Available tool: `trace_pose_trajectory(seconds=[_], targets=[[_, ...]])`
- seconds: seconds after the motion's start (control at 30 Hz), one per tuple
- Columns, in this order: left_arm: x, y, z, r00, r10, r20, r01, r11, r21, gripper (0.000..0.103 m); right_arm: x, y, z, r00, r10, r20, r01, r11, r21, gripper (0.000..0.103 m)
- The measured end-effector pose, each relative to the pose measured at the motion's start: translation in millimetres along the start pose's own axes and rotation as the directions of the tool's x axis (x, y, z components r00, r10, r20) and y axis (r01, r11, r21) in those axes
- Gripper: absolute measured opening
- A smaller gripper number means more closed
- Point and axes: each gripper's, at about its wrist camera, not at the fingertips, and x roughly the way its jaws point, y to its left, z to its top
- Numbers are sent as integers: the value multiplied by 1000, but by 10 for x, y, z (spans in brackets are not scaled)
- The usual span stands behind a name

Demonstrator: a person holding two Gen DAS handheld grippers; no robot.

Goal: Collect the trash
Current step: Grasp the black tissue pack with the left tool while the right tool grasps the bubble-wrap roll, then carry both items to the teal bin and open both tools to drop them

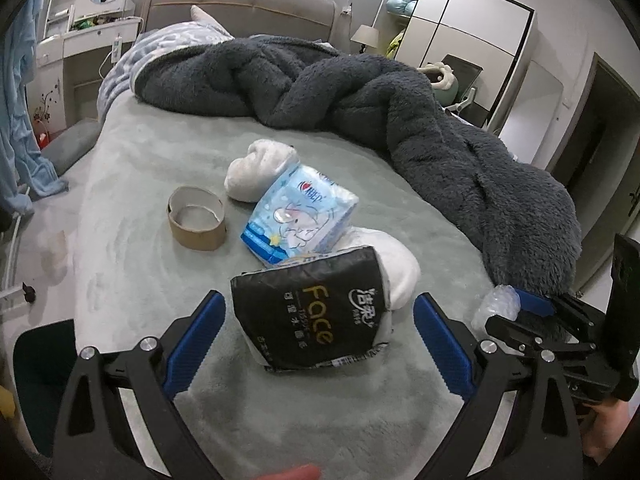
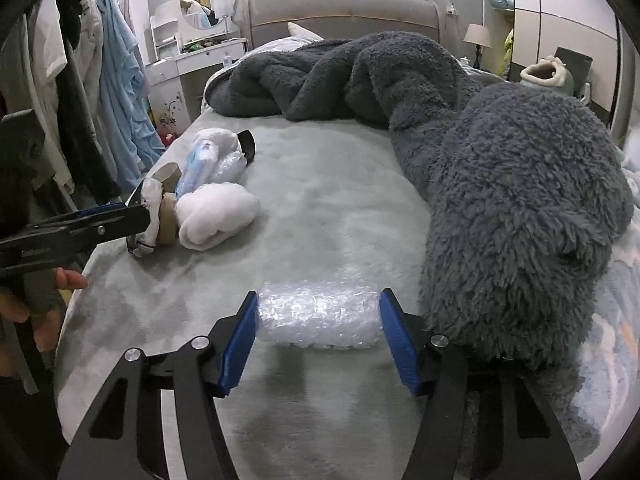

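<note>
**Two hand-held grippers over the bed's litter**

Two hand-held grippers work at the near edge of the bed [image 2: 320,184]. The right hand-held gripper [image 2: 318,334], low in the centre of its own view, has its blue pads set against both ends of a roll of bubble wrap [image 2: 318,316]; the pads touch the plastic and appear to be clamping it endways, the likely reason being that the roll is light and squashy and holds best across its length. The left hand-held gripper [image 1: 316,344], at the bottom of its view, stands wide open, its pads either side of a black tissue pack [image 1: 312,316] without touching it, lined up, I judge, for the next pick.

Beyond that pack, toward the middle of the left view, lie a blue tissue pack [image 1: 300,216], a white sock [image 1: 256,172] behind it, another white sock [image 1: 394,268] leaning at the black pack's right, and an empty cardboard tape core [image 1: 196,218] standing on its rim to the left. A dark fleece blanket [image 1: 400,100] is bunched across the upper right, leaving the grey sheet bare where the trash sits
</note>
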Motion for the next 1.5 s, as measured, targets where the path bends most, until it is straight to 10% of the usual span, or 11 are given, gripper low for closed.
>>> trace_pose_trajectory(seconds=[0.67,1.5], targets=[[-346,46,99,997,-16,73,16,1000,-7,76,-155,303,220,992,111,67,-110,994,-21,59],[-744,1206,-30,965,261,-36,-263,955,-133,76,-98,1366,814,957,262,123,-248,961,-119,59]])
